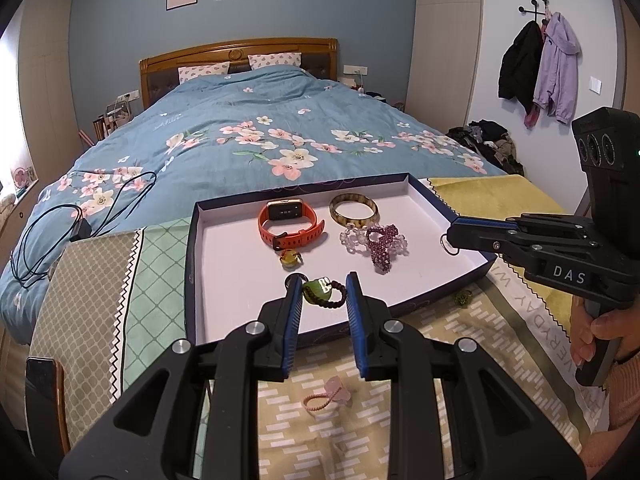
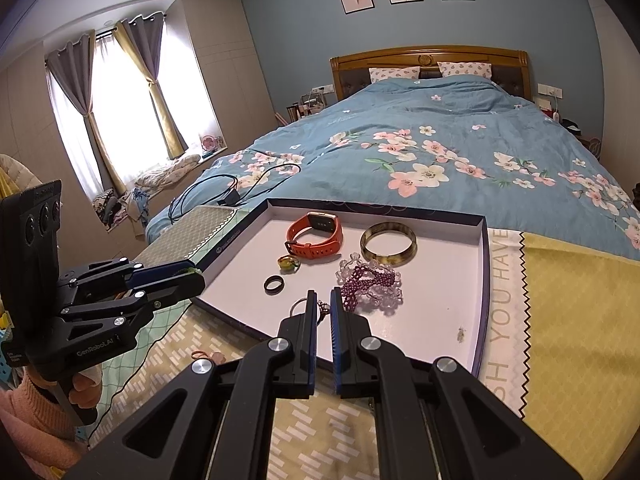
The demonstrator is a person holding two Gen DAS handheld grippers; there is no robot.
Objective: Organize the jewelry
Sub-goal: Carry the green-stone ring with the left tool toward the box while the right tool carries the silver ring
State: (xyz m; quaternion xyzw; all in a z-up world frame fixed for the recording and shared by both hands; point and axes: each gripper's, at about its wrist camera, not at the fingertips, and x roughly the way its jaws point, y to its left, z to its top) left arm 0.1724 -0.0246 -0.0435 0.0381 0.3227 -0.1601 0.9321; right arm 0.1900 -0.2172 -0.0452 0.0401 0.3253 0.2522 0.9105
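on the bed (image 1: 248, 120), over patterned cloths (image 1: 120, 280), sits a tray (image 1: 194, 248) holding a watch (image 1: 290, 224), bangle (image 1: 354, 210) and bead bracelets (image 1: 378, 244). left gripper (image 1: 323, 292) pinches a green pendant (image 1: 316, 291) above the tray's near edge; right gripper (image 2: 323, 310), nearly closed, grips a thin ring (image 2: 298, 306).

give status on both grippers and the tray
Left hand-held gripper shut on green pendant. Right hand-held gripper shut on thin metal ring. Both over the tray; nothing blocking.
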